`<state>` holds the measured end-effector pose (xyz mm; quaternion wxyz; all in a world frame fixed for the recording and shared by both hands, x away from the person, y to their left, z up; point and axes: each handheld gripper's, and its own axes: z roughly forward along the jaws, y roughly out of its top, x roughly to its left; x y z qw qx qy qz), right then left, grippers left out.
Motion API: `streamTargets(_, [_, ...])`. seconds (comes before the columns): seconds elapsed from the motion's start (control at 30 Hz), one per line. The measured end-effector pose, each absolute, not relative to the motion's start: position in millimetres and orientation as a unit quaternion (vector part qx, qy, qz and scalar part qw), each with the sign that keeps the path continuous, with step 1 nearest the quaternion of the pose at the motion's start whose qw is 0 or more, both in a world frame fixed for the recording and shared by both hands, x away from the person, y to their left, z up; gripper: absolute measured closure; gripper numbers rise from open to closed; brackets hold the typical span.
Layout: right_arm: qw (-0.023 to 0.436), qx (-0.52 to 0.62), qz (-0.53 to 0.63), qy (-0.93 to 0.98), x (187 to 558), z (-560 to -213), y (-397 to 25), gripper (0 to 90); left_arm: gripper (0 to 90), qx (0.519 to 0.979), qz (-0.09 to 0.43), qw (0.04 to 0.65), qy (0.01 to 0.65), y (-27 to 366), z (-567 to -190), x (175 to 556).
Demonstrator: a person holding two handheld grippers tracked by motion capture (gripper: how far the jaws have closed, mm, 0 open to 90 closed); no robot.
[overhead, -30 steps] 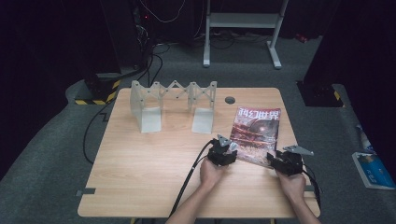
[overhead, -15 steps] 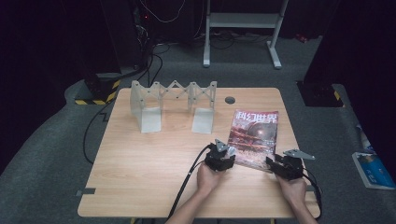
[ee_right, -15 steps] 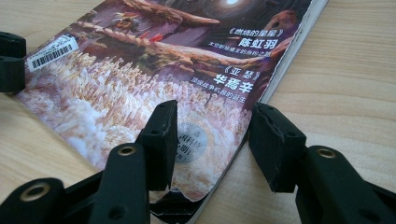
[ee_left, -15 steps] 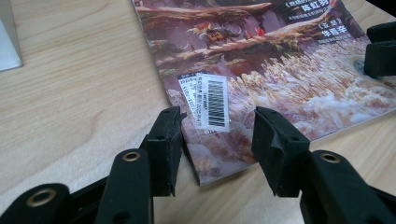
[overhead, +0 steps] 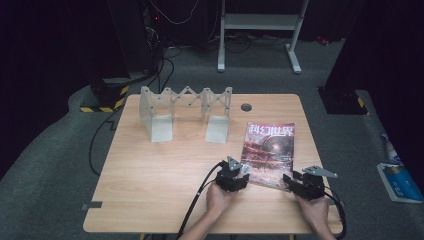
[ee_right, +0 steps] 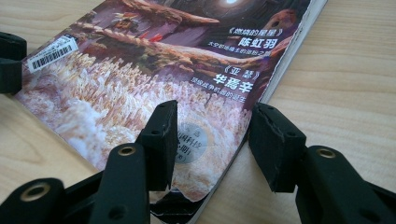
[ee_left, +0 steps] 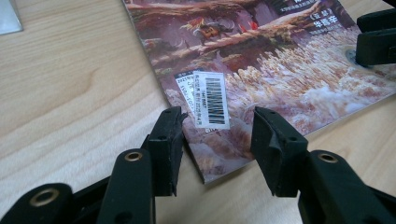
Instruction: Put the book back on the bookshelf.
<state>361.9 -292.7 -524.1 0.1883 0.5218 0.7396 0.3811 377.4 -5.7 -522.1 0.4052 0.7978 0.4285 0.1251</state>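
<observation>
Pale wooden table (overhead: 150, 170) on grey carpet (overhead: 45, 165), dark room, glossy illustrated magazine (overhead: 267, 150) lying flat, left gripper (overhead: 235, 175) and right gripper (overhead: 297, 182) both spread wide at its near corners.

Your light wooden desk (overhead: 165, 165): magazine (overhead: 269, 150) flat at your near right, cover up; folding translucent rack (overhead: 185, 112) standing along far edge; round dark grommet (overhead: 245, 107) set just beyond magazine.

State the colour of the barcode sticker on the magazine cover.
White with black bars; the barcode sticker on the magazine shows best in the left gripper view.
</observation>
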Motion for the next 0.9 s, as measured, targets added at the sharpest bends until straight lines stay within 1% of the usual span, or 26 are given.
streamTargets(0.23, [0.187,0.516,0.382,0.744,349.4,-524.2,-289.3,52.4,54.0,0.797,0.127,0.409,0.427,0.0,-523.0,360.7])
streamTargets(0.4, [0.201,0.503,0.379,0.751,335.5,-524.2,-281.2,52.7,54.2,0.796,0.125,0.411,0.427,7.1,-523.7,348.1])
streamTargets(0.9, [0.18,0.491,0.393,0.756,312.6,-526.1,-275.6,52.5,55.1,0.795,0.125,0.41,0.429,20.4,-523.7,313.3])
